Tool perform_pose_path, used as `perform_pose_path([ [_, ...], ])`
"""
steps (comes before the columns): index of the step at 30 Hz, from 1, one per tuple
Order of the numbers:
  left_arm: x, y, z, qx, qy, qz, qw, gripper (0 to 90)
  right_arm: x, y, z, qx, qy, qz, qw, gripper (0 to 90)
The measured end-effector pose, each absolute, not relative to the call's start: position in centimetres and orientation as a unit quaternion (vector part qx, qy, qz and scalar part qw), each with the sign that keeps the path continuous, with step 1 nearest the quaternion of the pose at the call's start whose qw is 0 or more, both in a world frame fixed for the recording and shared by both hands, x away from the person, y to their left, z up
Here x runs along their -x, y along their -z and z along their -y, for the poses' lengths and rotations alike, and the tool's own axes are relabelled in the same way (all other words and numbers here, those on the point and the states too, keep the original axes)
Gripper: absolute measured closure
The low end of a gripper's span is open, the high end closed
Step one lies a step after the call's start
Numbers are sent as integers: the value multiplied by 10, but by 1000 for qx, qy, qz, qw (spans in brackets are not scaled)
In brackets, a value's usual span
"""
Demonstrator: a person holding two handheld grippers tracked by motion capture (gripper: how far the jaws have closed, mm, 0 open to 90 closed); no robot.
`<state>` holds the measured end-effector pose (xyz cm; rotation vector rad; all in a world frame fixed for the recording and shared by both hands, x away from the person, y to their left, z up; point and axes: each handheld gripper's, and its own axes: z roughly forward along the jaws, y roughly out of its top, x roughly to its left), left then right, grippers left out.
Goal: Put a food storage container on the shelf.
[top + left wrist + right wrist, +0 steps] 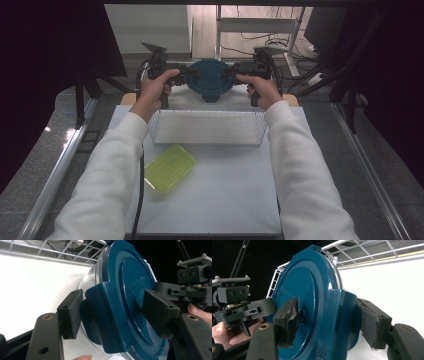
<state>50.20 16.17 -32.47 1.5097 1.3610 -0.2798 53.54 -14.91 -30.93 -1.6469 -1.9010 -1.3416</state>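
Holding the blue-lidded container (210,80) beyond the wire basket (207,128), your left hand-held gripper (189,73) and right hand-held gripper (231,73) clamp opposite lid tabs; keep it level while lowering.

dark teal lid (210,77), white wire basket (207,127), translucent yellow-green container (169,168), black tool pads (71,312), white sleeves (107,175).

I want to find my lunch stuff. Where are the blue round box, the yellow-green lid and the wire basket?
blue round box (210,77): high view, middle of its lid.
yellow-green lid (169,167): high view, its flat centre.
wire basket (208,142): high view, its near rim.
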Motion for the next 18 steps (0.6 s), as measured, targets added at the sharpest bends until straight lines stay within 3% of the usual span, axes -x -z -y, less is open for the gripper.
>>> perform_pose_path([
  [11,-504,328,-160,-633,115,-563,519,321,-535,312,148,577,470,654,137,346],
  [18,-501,328,-158,-646,106,-551,517,270,-528,308,142,561,479,670,83,220],
])
